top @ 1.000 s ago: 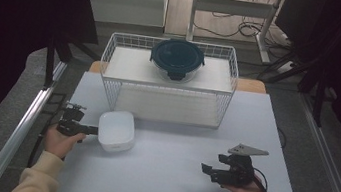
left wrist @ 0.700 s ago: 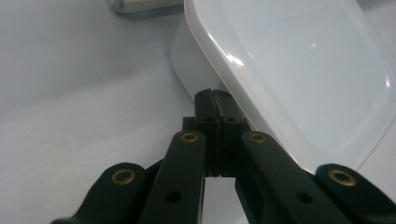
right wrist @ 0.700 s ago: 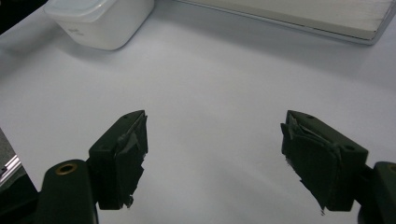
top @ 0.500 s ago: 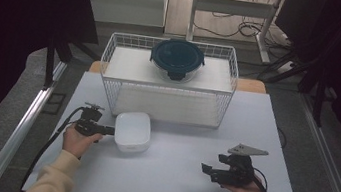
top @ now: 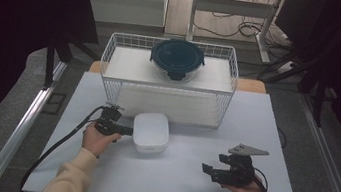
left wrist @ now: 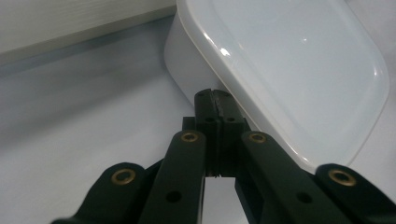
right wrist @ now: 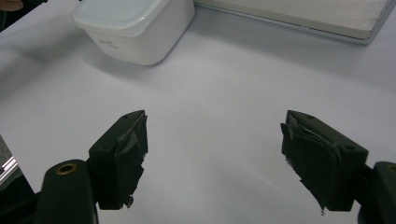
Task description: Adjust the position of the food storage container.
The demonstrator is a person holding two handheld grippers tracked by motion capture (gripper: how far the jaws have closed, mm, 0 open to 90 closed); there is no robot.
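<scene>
My left gripper (left wrist: 215,100) is pressed together, its tip against the side of the white lidded container (top: 151,132), which sits mid-table (top: 176,182) before the wire basket (top: 167,83); my right gripper (right wrist: 215,158) hangs spread near the right edge

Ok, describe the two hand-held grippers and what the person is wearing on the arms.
Both are black. The left gripper has flat black link arms with brass-coloured rivets, and a thick black cable trails from it. The right gripper carries a grey three-cornered plate on top; its blocky jaw pads are wrapped in torn black tape. The left forearm wears a cream sleeve.
</scene>
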